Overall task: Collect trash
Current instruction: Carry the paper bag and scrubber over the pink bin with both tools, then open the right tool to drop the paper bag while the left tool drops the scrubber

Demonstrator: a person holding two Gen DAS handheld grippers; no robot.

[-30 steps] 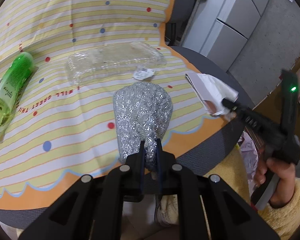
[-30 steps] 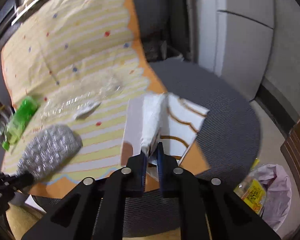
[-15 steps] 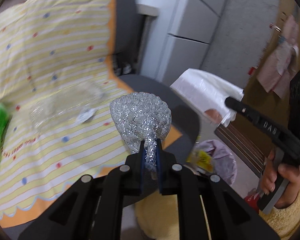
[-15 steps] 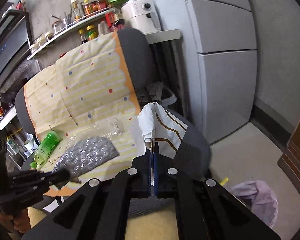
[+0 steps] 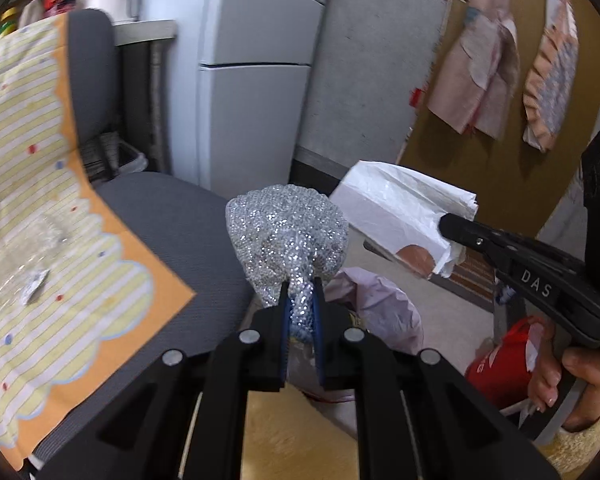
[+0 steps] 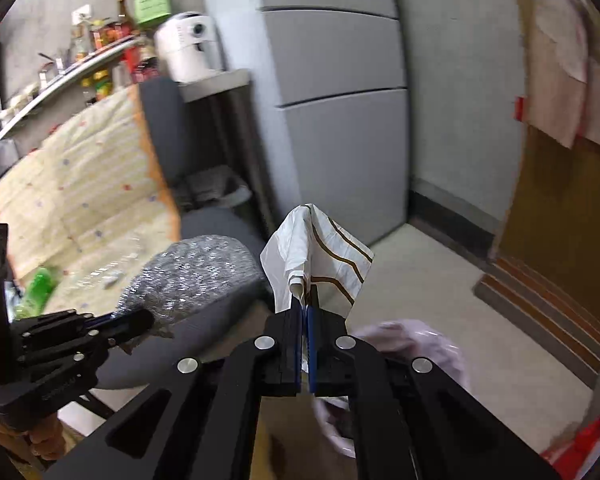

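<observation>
Trash lifted clear of the chair cover point(image 5: 112, 264) since a second ago: silver bag point(image 5: 286, 232) clamped in left gripper point(image 5: 300, 304), white wrapper point(image 6: 320, 256) pinched in right gripper point(image 6: 305, 312), both near, seemingly above, the bin bag point(image 5: 380, 308), so drop-off probably next.

A glittery, bumpy silver foil pouch point(image 5: 286, 236) and a thin, crinkled white paper wrapper point(image 5: 400, 208) are clamped in matt black plastic grippers, above a coarse grey woven chair seat point(image 5: 188, 220), a striped yellow cloth point(image 5: 40, 208) and a filmy, glossy lilac plastic bag point(image 5: 380, 308).
</observation>
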